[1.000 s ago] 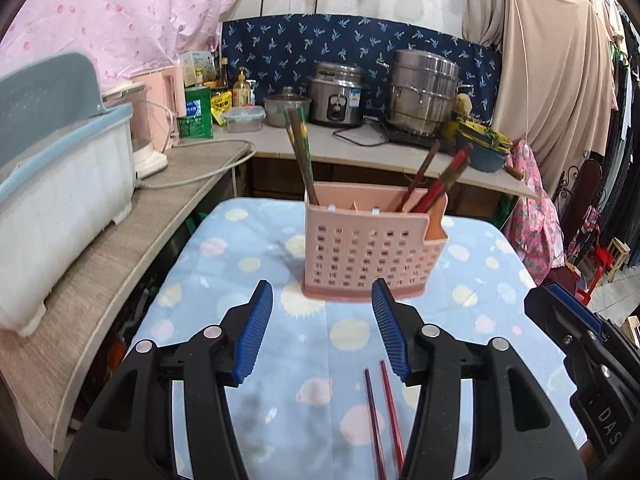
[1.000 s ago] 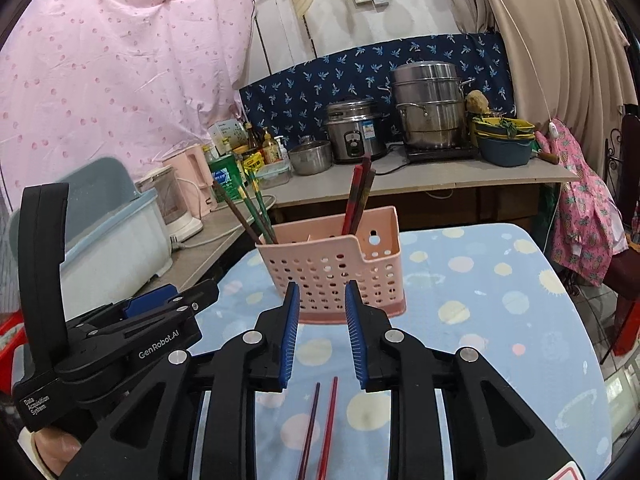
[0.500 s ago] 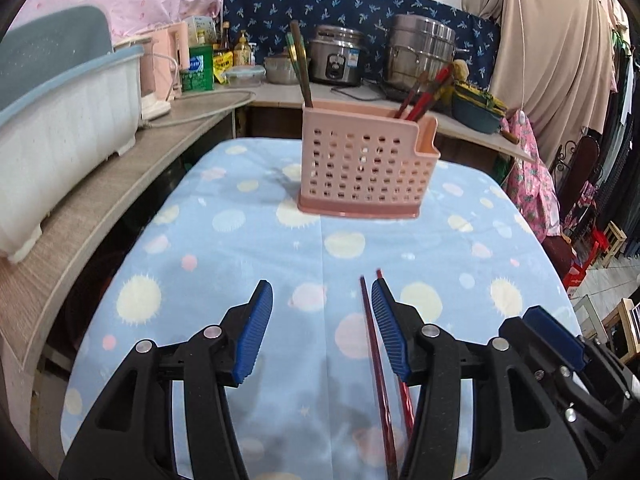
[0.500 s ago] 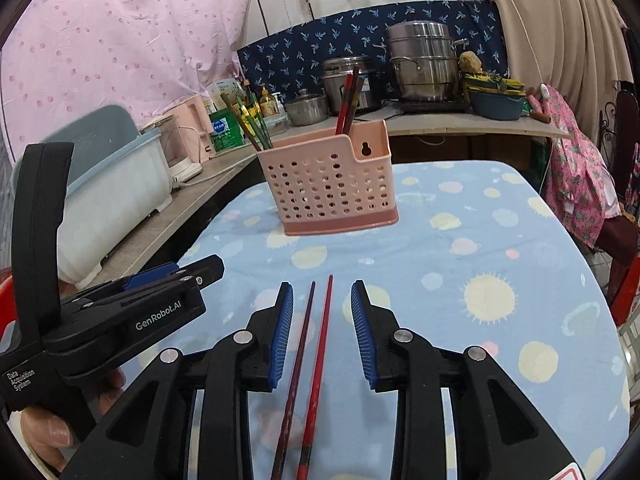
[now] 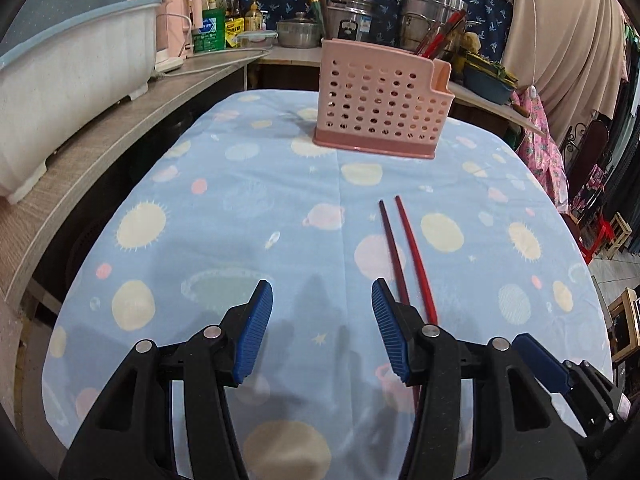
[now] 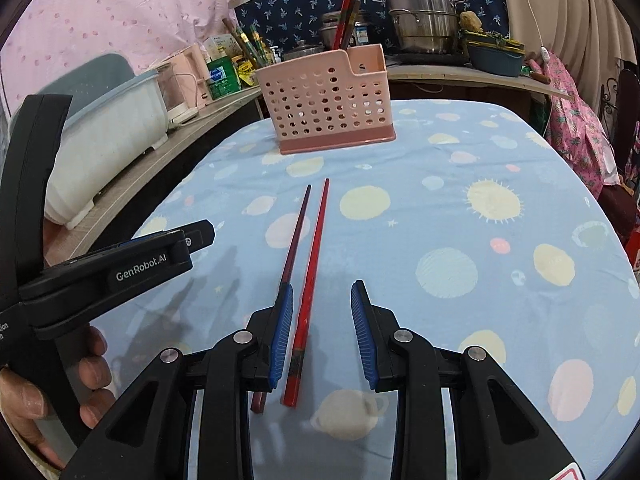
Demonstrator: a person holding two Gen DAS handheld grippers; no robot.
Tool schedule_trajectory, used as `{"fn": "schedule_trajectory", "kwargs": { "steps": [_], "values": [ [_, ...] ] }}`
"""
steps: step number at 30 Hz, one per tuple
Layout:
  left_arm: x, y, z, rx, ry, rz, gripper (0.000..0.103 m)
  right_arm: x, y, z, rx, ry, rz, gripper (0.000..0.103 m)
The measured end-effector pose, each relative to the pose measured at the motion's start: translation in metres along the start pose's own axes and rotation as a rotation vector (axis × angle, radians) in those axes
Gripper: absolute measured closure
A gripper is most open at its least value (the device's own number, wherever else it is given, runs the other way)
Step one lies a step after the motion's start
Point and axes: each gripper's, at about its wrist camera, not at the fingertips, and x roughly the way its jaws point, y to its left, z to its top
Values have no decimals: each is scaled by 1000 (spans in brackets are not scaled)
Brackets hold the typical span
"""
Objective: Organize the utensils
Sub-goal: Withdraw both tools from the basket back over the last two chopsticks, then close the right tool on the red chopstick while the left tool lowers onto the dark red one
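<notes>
Two loose chopsticks lie side by side on the blue spotted tablecloth [image 6: 460, 200]: a red chopstick [image 6: 316, 240] and a dark chopstick [image 6: 298, 224]. My right gripper [image 6: 322, 292] is low over their near ends and open. The red one runs between its pads untouched, and the dark one passes under its left finger. My left gripper [image 5: 320, 292] is open with nothing between its pads. The dark chopstick [image 5: 390, 240] and red chopstick [image 5: 412, 248] sit just beyond its right finger. A pink perforated basket [image 6: 324, 100] stands farther back with several chopsticks upright in it.
A wooden counter [image 5: 100, 152] runs along the left with a white and blue dish rack [image 5: 72, 72] on it. Pots [image 5: 432, 16], bottles and a blue bowl crowd the back counter. A hand [image 6: 92, 372] holds the left gripper at the right wrist view's left edge.
Both grippers have dropped and pulled back toward the table's near end, so the basket looks farther off. The right jaws stand a little wider, with the red chopstick's near end now between them.
</notes>
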Motion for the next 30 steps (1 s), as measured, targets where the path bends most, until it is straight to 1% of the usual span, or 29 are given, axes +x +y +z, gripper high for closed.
{"fn": "schedule_trajectory", "kwargs": {
  "steps": [8, 14, 18, 24, 26, 30],
  "values": [
    [3, 7, -22, -1, 43, 4, 46, 11, 9, -21, -27, 53, 5, 73],
    [5, 12, -32, -6, 62, 7, 44, 17, 14, -30, -42, 75, 1, 73],
    [4, 14, -34, -10, 64, 6, 42, 19, 15, -33, -50, 82, -8, 77],
    [4, 12, -38, -3, 74, -4, 41, 18, 15, -36, -79, 77, -50, 94],
    [4, 9, -40, 4, 77, -10, 41, 16, 11, -37, -72, 71, -56, 96],
    [2, 3, -45, 13, 86, -27, 41, 12, 4, -39, -58, 64, -65, 96]
  ]
}}
